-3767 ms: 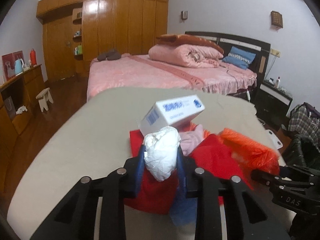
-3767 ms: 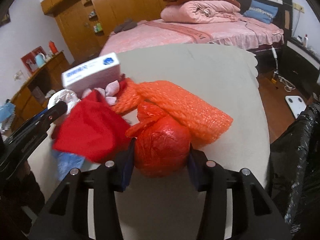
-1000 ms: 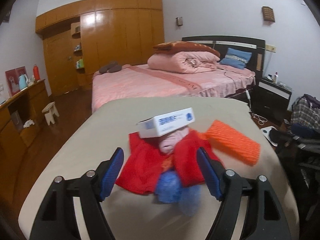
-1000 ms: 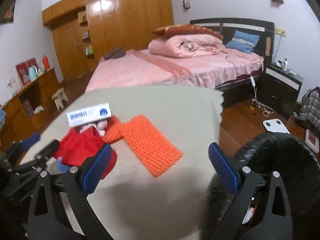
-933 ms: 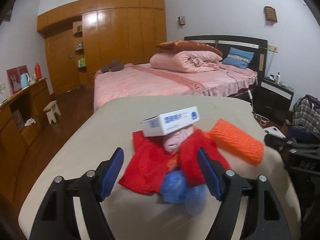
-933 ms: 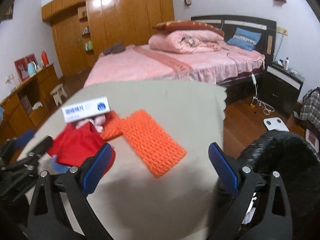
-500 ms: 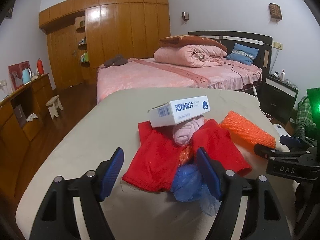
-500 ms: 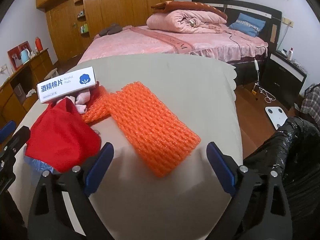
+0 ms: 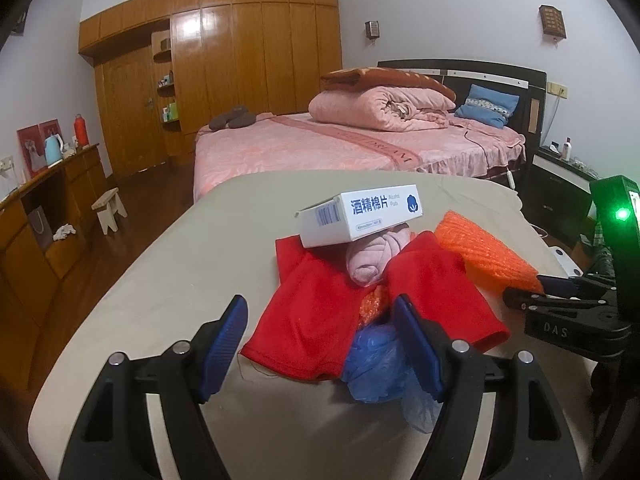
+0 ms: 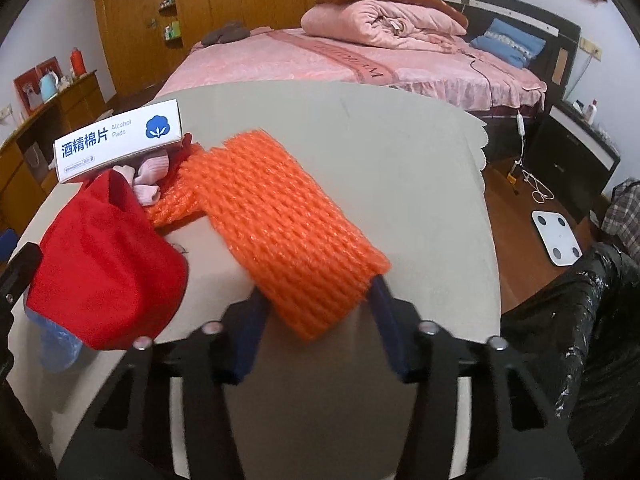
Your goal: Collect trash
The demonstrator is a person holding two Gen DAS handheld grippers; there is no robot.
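Observation:
A trash pile lies on the beige-covered table: a white alcohol-pads box on a pink roll, a red cloth and a blue plastic bag. My left gripper hangs open just above the red cloth and blue bag. An orange foam net stretches toward my right gripper. Its jaws are closing, with the net's near end between them and the pads meeting its sides. In the left wrist view, the right gripper sits at the net's edge.
A black trash bag gapes beside the table's right edge. Beyond the table stands a pink bed, with wooden wardrobes behind it. A white scale and a cable lie on the wood floor at right.
The white wad and red bundle held earlier are gone from both grippers. My right gripper has dropped toward the orange net and its wide jaws have narrowed around the net's end. The left gripper barely moved.

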